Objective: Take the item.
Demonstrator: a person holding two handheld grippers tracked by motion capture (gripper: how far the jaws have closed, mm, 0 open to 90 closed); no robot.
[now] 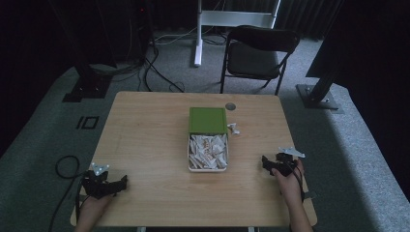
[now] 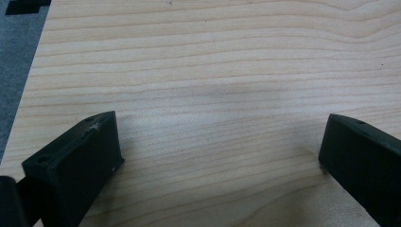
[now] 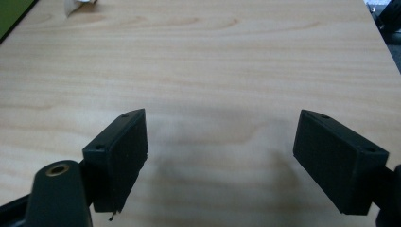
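The left black hand-held gripper (image 1: 103,183) and the right black hand-held gripper (image 1: 279,164) each carry a grey three-cornered plate on top. A black cable trails from each. Their flat rectangular jaws are matte black with small screw holes. The person's forearms are bare.

Dim room, far background nearly black. Soft overhead light falls on the table (image 1: 145,125); no glare on the wood. High view grainy, small detail smeared. My left gripper (image 2: 220,146) and right gripper (image 3: 220,142) cast faint, diffuse shadows between the jaws. Near jaw edges slightly soft.
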